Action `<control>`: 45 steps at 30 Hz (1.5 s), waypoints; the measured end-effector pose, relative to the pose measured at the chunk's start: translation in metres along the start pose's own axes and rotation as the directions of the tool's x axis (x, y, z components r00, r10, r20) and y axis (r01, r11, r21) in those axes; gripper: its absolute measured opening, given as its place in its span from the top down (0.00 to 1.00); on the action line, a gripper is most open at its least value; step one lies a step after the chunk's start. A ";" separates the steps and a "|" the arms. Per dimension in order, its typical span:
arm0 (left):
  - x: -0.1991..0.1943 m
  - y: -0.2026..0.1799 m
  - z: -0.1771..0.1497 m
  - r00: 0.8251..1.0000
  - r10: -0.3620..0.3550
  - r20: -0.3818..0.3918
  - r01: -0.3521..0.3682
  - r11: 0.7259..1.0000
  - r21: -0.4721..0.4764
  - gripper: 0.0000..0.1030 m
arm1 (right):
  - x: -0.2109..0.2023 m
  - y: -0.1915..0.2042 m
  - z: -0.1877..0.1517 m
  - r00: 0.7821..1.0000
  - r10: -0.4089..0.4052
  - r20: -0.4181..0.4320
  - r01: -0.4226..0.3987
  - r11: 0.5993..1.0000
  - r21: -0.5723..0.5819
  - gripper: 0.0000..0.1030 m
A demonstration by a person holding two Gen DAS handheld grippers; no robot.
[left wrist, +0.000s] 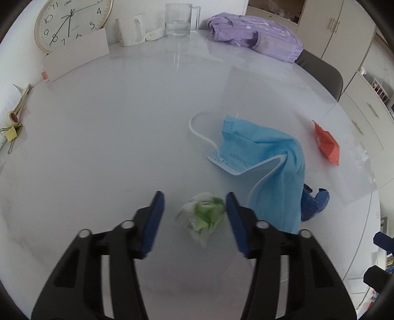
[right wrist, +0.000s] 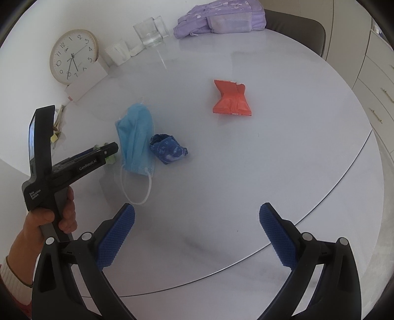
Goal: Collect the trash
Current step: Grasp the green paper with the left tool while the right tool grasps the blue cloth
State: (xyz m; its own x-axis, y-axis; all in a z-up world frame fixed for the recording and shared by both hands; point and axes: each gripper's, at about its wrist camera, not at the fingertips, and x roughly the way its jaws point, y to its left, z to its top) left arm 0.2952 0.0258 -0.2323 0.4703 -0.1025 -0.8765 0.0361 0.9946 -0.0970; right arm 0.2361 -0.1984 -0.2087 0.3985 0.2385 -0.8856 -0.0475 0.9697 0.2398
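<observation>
A crumpled green and white wrapper lies on the white round table, between the blue pads of my left gripper. The right pad touches it and a gap shows at the left pad, so the gripper is open around it. Just right of it lies a blue face mask, with a crumpled dark blue wrapper beside it. A red snack packet lies farther out. My right gripper hangs open over bare table, holding nothing.
At the table's far side stand a wall clock, a white card, a glass mug and a purple bag. A grey chair and cabinets lie beyond. Clips and paper bits sit at the left edge.
</observation>
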 end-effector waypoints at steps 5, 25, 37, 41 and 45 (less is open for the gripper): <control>0.003 -0.003 -0.003 0.999 0.032 0.006 -0.032 0.999 0.000 0.64 | 0.003 -0.003 0.004 1.000 0.014 0.005 -0.014 1.000 -0.005 0.03; -0.049 0.032 -0.035 1.000 0.018 0.006 -0.018 0.999 -0.038 0.71 | 0.088 0.038 0.064 0.998 0.047 -0.047 -0.058 0.965 -0.256 0.40; -0.065 0.022 -0.049 1.000 0.018 -0.002 -0.018 1.000 0.007 0.71 | 0.067 0.026 0.061 0.999 0.043 -0.029 -0.048 0.979 -0.199 0.65; -0.085 0.001 -0.052 1.000 -0.026 0.009 0.025 0.998 0.056 0.71 | 0.033 0.014 0.044 0.999 0.035 -0.001 -0.034 0.985 -0.168 0.65; -0.111 -0.031 -0.066 0.997 -0.069 0.020 0.066 0.989 0.134 0.71 | -0.008 0.002 0.012 1.000 0.021 0.017 -0.019 0.992 -0.124 0.65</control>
State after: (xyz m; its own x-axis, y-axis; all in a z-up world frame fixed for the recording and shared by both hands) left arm 0.1835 0.0050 -0.1631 0.4840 -0.1708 -0.8582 0.1845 0.9786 -0.0907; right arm 0.2442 -0.1985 -0.1965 0.4129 0.2577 -0.8735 -0.1683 0.9642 0.2049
